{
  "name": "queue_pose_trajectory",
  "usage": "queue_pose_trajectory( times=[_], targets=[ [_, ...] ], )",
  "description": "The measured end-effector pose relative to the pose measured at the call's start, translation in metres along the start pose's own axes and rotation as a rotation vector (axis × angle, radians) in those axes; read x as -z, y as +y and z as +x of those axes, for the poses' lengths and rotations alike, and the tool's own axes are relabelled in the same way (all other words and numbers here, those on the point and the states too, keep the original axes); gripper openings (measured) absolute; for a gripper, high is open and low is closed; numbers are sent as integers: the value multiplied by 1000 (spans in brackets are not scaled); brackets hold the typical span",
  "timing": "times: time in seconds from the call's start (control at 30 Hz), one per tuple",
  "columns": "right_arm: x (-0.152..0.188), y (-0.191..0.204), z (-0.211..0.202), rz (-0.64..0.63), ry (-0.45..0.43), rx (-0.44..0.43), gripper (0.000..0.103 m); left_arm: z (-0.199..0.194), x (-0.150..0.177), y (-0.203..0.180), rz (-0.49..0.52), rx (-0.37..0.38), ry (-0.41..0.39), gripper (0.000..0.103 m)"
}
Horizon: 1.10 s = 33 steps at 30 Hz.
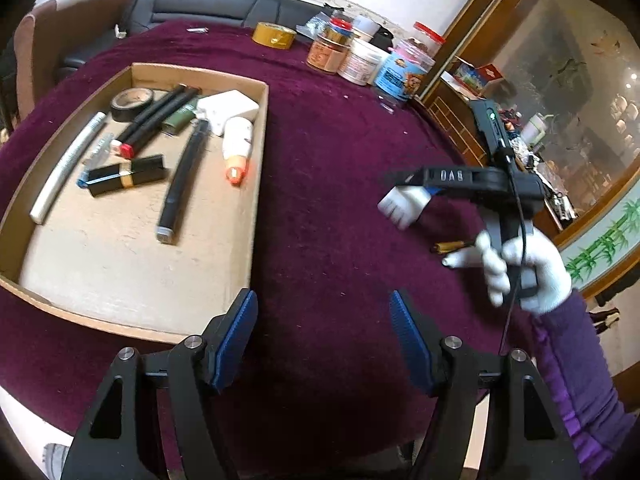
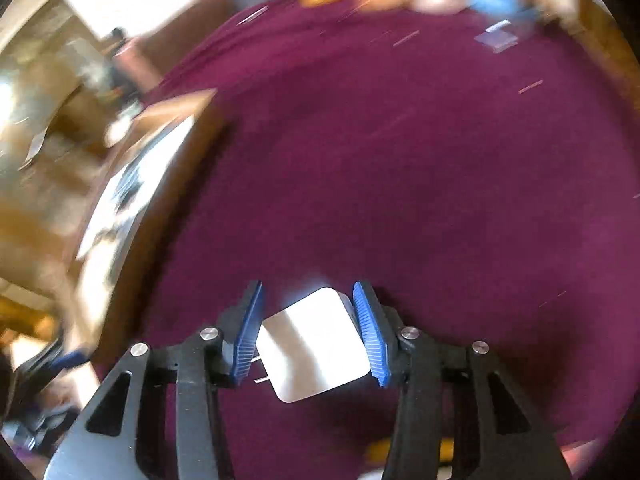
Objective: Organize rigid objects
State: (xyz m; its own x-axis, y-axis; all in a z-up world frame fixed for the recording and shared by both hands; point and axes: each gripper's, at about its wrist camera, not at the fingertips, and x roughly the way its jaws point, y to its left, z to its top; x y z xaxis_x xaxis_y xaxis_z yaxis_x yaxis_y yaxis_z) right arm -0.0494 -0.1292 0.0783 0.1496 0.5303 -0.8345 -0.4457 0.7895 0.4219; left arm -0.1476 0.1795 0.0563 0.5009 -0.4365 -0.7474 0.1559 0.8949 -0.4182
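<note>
Looking along the left gripper (image 1: 324,336): jaws wide, empty; cardboard tray (image 1: 260,128) already holds several items. Right view, blurred: right gripper (image 2: 308,332) clamps a white charger (image 2: 316,344) above the cloth, apparently not yet trayed.
</note>
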Motion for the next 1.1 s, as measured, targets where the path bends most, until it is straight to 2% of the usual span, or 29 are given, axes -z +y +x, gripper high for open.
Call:
queue_pose_trajectory(
  times=[0.1, 0.23, 0.3, 0.33, 0.37, 0.4, 0.43, 0.5, 0.57, 0.63, 0.73, 0.9, 0.97, 1.1],
  targets=[
    [20, 28, -7, -80, -16, -3, 45, 0, 1, -4, 15, 1, 4, 62],
    [41, 25, -71, -30, -269, 82, 46, -6, 1, -10, 35, 1, -13, 62],
    [70, 23, -117, 3, -474, 192, 60, -6, 1, -16, 57, 7, -17, 63],
    [83, 20, -132, 22, -554, 224, 84, -3, 1, -21, 75, 9, -15, 63],
    [93, 17, -142, 43, -609, 234, 99, -1, 1, -24, 87, 9, -11, 63],
    [105, 7, -151, 88, -681, 226, 103, 3, 1, -28, 104, 7, -5, 63],
    [116, -11, -155, 163, -712, 201, 103, 7, 1, -33, 118, 3, 1, 63],
    [111, -42, -147, 287, -617, 187, 103, 18, 0, -41, 148, 1, 18, 62],
    [125, -78, -141, 400, -581, 136, 103, 27, 0, -48, 170, 0, 35, 63],
    [132, -91, -138, 434, -559, 164, 103, 34, 0, -55, 199, -13, 41, 63],
    [147, -104, -134, 453, -528, 160, 103, 45, -1, -60, 230, -50, 52, 63],
    [166, -102, -136, 430, -469, 198, 87, 51, -3, -61, 199, -26, 72, 62],
    [157, -99, -126, 438, -415, 180, 76, 52, -3, -61, 194, -19, 77, 63],
    [128, -111, -95, 482, -306, 159, 70, 55, 1, -59, 171, -2, 102, 62]
  ],
)
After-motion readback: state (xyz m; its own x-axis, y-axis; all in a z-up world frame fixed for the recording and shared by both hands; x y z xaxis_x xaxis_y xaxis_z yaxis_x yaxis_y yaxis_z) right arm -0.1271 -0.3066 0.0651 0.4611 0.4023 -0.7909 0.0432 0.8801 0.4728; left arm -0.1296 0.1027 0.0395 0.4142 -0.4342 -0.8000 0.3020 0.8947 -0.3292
